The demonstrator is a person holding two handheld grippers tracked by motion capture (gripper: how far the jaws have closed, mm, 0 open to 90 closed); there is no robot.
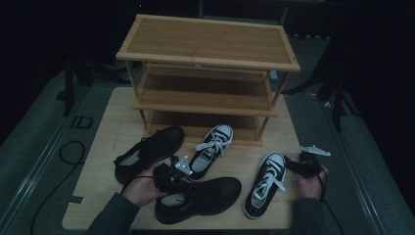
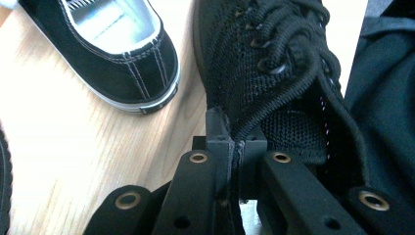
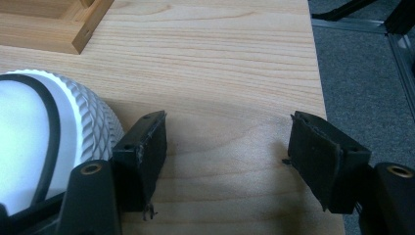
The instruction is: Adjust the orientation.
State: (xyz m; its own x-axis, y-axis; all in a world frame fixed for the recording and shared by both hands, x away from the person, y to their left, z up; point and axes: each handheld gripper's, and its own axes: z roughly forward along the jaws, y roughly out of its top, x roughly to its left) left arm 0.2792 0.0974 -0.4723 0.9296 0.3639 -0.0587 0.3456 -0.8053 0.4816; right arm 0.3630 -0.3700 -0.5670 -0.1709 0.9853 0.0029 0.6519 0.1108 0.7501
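High view: the left gripper sits on the black mesh lace-up shoe, in front of the three-tier bamboo shoe rack. Left gripper view: jaws clamped on that shoe's collar edge. Right gripper view: the right gripper gapes wide beside the white rubber toe cap of a black canvas sneaker.

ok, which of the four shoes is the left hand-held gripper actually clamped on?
The near all-black mesh shoe, closest to the table's front edge. The left hand-held gripper pinches its collar; the other three lie untouched.
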